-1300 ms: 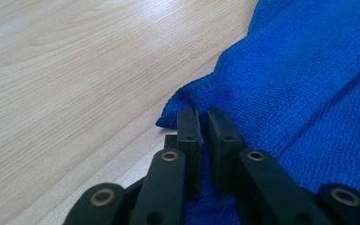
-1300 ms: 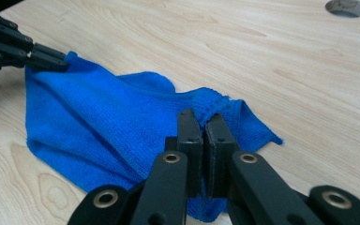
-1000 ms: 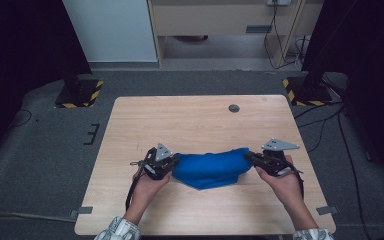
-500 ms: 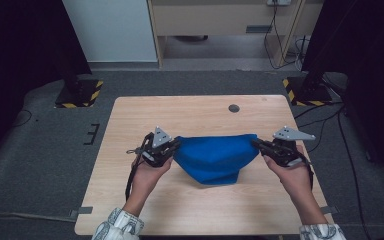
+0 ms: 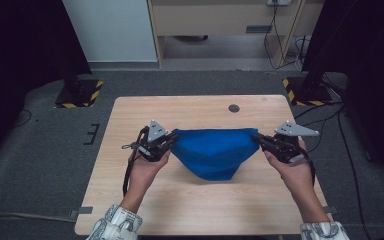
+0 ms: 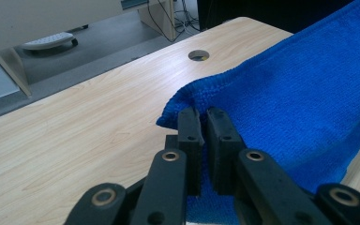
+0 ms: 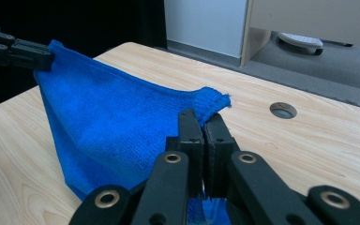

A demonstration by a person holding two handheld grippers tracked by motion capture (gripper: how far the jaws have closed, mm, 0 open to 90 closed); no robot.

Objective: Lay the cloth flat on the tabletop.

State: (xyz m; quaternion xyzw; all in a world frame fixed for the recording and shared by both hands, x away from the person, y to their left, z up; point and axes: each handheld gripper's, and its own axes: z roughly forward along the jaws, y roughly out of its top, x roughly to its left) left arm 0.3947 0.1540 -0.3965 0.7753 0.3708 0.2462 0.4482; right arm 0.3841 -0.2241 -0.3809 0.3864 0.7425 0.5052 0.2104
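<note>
A soft blue terry cloth (image 5: 213, 152) hangs stretched between the two grippers above the pale wooden counter (image 5: 200, 210). Its top edge runs nearly straight from one gripper to the other, and the rest of the fabric sags below that edge into a rounded pouch whose lowest part lies near the middle of the counter (whether it touches the wood there cannot be told from the high view).

The left gripper (image 5: 170, 142) pinches the cloth's left top corner: in the left gripper view its two black jaws stand pressed close together with the blue fabric bunched between the fingertips (image 6: 190, 123), a small fold of the corner poking out past them. The right gripper (image 5: 258, 138) pinches the opposite top corner in the same way; in the right gripper view its jaws are clamped on a nub of cloth (image 7: 122, 136) that sticks out just beyond the tips, and the fabric slopes away from there to the other gripper (image 7: 44, 56), seen at the upper left, which grips the far corner.

A small round dark hole (image 5: 234, 108) sits in the counter toward its far edge, well apart from the cloth. The person's hands (image 5: 147, 167) hold the grippers from the near side, patterned sleeves (image 5: 115, 222) showing at the bottom.
</note>
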